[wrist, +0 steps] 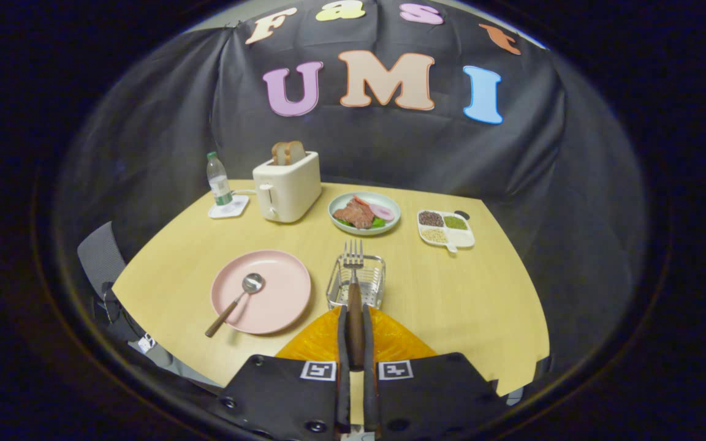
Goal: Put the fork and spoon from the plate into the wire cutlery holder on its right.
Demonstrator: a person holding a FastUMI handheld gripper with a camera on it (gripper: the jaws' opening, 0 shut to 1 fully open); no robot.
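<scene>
The gripper [355, 343] is clamped tight on the brown handle of the fork [353, 288], whose tines reach out over the wire cutlery holder [356, 282]. Left of that holder sits the pink plate [279, 306], and the spoon [236, 303] lies across it, handle overhanging its near rim.

Fork [353, 288] handle: lower end hidden between the gripper [355, 318] fingers, which clamp it. Fork masks part of holder [356, 283]. Gripper covers the orange mat's [316, 349] near part. Tray [446, 229] contents too small to identify.
</scene>
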